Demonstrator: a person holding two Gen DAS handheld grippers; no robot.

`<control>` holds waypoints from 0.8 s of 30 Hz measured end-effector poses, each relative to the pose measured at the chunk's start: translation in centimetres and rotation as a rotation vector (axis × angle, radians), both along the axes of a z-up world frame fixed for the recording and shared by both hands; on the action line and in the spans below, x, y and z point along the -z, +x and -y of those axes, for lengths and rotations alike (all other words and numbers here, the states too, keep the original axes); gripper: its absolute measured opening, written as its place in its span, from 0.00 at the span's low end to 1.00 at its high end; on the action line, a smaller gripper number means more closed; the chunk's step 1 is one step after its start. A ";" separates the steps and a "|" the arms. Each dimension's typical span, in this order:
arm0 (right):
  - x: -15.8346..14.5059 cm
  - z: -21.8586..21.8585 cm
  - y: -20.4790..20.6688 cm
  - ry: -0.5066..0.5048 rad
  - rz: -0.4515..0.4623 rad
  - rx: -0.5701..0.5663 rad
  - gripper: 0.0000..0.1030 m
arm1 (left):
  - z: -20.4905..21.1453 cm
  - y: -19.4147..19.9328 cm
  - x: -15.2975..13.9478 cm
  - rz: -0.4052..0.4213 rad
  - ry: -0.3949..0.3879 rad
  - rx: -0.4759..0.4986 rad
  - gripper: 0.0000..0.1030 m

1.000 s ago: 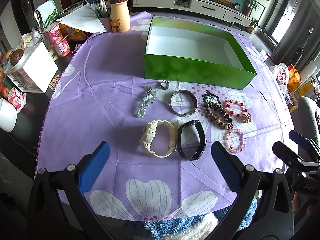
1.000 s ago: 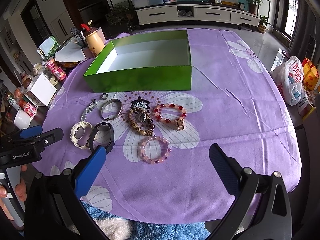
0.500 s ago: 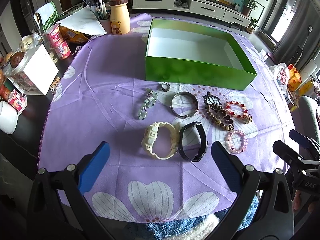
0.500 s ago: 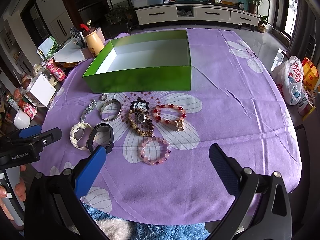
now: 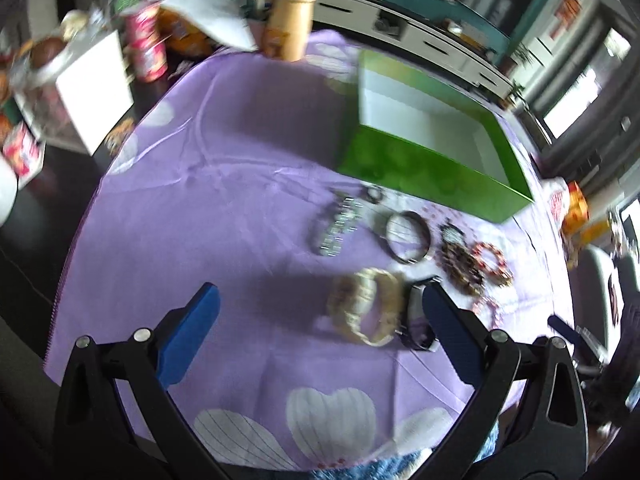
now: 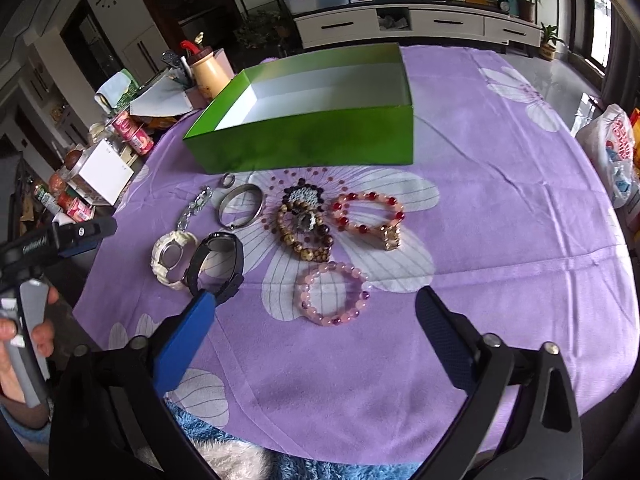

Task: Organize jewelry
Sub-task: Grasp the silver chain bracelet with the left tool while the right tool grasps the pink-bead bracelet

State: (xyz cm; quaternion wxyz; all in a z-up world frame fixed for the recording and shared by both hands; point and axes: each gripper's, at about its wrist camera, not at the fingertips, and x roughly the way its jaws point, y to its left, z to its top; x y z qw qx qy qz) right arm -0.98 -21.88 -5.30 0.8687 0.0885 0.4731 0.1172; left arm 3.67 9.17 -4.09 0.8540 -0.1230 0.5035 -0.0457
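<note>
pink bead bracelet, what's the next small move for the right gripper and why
Probably lower the right gripper onto the pink bead bracelet. Its jaws, just closing a little, stand open with nothing between them; the bracelet lies loose just ahead, and the green box is empty.

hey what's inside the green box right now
The green box shows only bare white floor and walls; no jewelry in it. Its near wall hides the strip of floor right behind it, so that part cannot be checked.
</note>
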 end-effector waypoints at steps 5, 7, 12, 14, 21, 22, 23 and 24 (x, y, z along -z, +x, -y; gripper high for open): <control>1.9 0.0 0.3 0.011 -0.011 -0.005 0.65 | -1.3 1.3 2.4 -0.025 -0.017 -0.022 0.94; 2.4 0.0 0.6 0.013 -0.014 -0.011 0.59 | -1.0 2.0 3.0 -0.017 -0.014 0.003 0.92; 3.5 -0.3 1.7 -0.029 -0.028 -0.019 0.43 | -1.2 4.8 4.3 -0.024 -0.040 0.034 0.83; 3.9 -0.3 2.2 -0.071 -0.026 -0.002 0.40 | -1.0 5.9 4.6 -0.028 -0.033 0.049 0.83; 5.2 -1.0 3.1 -0.204 -0.018 -0.004 0.24 | 2.0 8.2 5.3 -0.022 0.067 0.169 0.71; 5.3 -1.0 3.1 -0.218 -0.014 -0.006 0.23 | 2.4 8.6 5.6 -0.027 0.075 0.185 0.68; 5.3 -1.1 3.2 -0.234 -0.007 -0.008 0.18 | 2.8 8.9 5.8 -0.030 0.091 0.196 0.64; 5.3 -1.2 3.2 -0.248 0.002 -0.007 0.13 | 3.0 9.1 6.0 -0.031 0.106 0.202 0.60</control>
